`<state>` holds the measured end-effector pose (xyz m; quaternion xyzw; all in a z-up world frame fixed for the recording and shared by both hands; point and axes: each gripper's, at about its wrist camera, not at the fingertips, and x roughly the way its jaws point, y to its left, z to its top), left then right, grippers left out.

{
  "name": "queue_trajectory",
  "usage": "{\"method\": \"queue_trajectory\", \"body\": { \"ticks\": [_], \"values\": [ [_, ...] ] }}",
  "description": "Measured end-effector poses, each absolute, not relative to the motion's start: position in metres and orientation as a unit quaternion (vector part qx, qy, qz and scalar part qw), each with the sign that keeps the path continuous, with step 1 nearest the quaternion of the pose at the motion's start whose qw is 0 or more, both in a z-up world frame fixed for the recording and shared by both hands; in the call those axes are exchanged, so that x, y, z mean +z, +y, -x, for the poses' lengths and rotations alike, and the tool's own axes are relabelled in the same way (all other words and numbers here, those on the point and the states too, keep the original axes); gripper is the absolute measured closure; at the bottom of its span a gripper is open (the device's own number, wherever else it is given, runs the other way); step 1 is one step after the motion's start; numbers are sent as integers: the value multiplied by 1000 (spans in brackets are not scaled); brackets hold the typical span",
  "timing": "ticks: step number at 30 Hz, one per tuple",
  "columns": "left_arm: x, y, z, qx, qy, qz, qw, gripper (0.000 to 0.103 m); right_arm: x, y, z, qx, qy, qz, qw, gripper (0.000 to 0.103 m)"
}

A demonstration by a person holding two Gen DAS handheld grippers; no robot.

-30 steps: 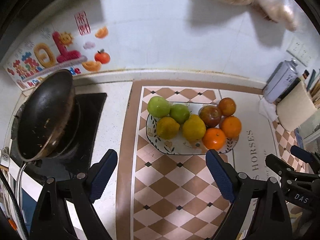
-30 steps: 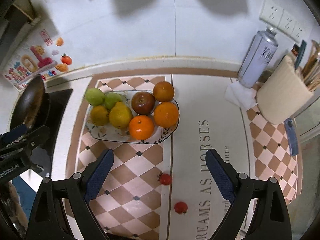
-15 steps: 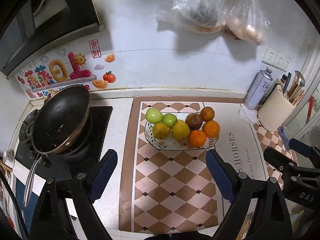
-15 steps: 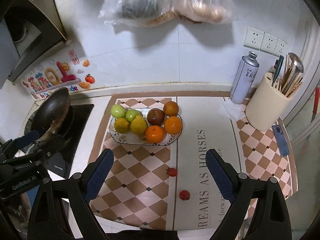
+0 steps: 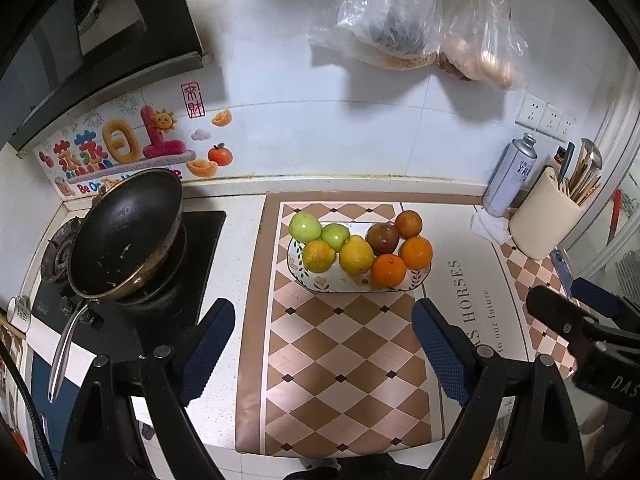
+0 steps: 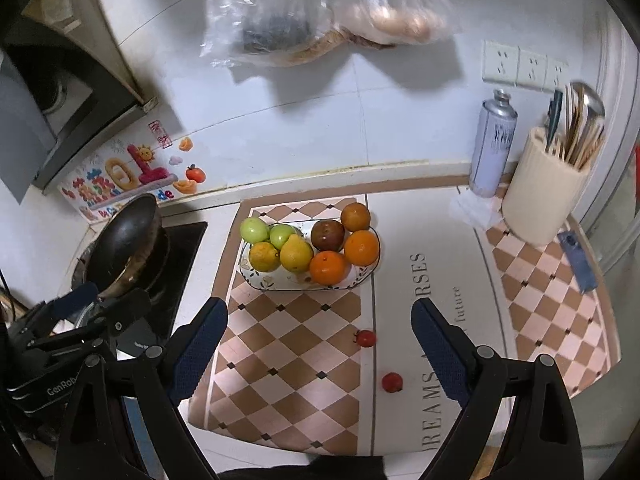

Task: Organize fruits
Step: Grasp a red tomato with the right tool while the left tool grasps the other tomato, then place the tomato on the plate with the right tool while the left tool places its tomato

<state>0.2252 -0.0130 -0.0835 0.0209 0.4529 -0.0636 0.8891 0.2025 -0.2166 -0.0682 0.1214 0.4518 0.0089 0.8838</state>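
The landmark here is the patterned plate [image 5: 416, 280], which sits on the checkered mat [image 5: 340, 360] covering the middle of the surface [image 5: 240, 240]. Eight fruits are piled on it, touching one another: two green apples [image 5: 305, 227] at its far left end, a yellowish orange [image 5: 318, 256] and a yellow pear [image 5: 356, 255] in front of them, a dark red apple [image 5: 383, 238] right of centre, and three oranges [image 5: 388, 269] clustered at its right end.

Two small red tomatoes lie off the plate on the mat, on the near side of the plate's right end. The nearer tomato [image 6: 365, 338] rests close to the mat's seam, and the second tomato [image 6: 391, 382] lies further toward the camera, apart from the first.

The left tool [image 5: 323, 344] hangs above the mat on the near side of the plate, its blue-padded fingers spread wide with nothing between them. The right tool [image 6: 319, 344] is likewise spread wide and empty, held above the mat with both tomatoes showing in the gap between its fingers.

Left of the plate, a black frying pan [image 5: 124, 236] sits tilted on the stove [image 5: 192, 264]. Right of the plate and against the wall stand a silver spray can [image 5: 510, 178] and a cream utensil holder [image 5: 540, 220]. Above the plate, clear plastic bags [image 5: 420, 20] hang on the white tiled wall.
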Motion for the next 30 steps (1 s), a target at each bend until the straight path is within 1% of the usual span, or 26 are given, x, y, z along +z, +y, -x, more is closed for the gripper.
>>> {"method": "queue_trajectory", "body": {
  "ticks": [2, 4, 5, 7, 8, 10, 11, 13, 14, 18, 19, 20, 22, 30],
  "values": [
    [-91, -17, -230, -60, 459, -28, 886, 13, -87, -229, -208, 1, 470, -139, 872, 8],
    [-104, -24, -237, -57, 468, -42, 881, 2, -113, -245, -214, -16, 490, -155, 858, 8],
    [-112, -29, -242, -54, 474, -52, 877, 0, -131, -255, -216, -28, 505, -161, 847, 8],
    [-129, -37, -249, -52, 485, -66, 870, 0, -171, -270, -220, -41, 539, -172, 824, 10],
    [-140, -43, -254, -53, 496, -73, 863, 0, -189, -276, -220, -47, 553, -176, 813, 12],
    [-162, -55, -263, -60, 517, -82, 850, 0, -226, -282, -223, -48, 585, -184, 789, 27],
    [-172, -61, -267, -64, 527, -86, 843, 0, -246, -285, -224, -45, 598, -189, 777, 29],
    [-196, -75, -277, -77, 556, -93, 822, 0, -277, -285, -225, -42, 618, -192, 761, 36],
    [-206, -81, -282, -84, 567, -95, 814, 0, -293, -285, -226, -39, 627, -193, 754, 38],
    [-246, -110, -299, -100, 609, -119, 777, 0, -335, -282, -228, -29, 649, -202, 733, 50],
    [-254, -117, -303, -102, 616, -124, 771, 0, -343, -280, -228, -26, 654, -201, 728, 55],
    [-261, -122, -306, -108, 623, -126, 764, 0, -347, -280, -228, -23, 655, -200, 729, 58],
    [-273, -133, -310, -115, 636, -130, 752, 0, -346, -277, -228, -18, 648, -183, 739, 71],
    [-316, -178, -318, -150, 678, -141, 705, 0, -331, -315, -215, -44, 627, -213, 748, 71]
  ]
}}
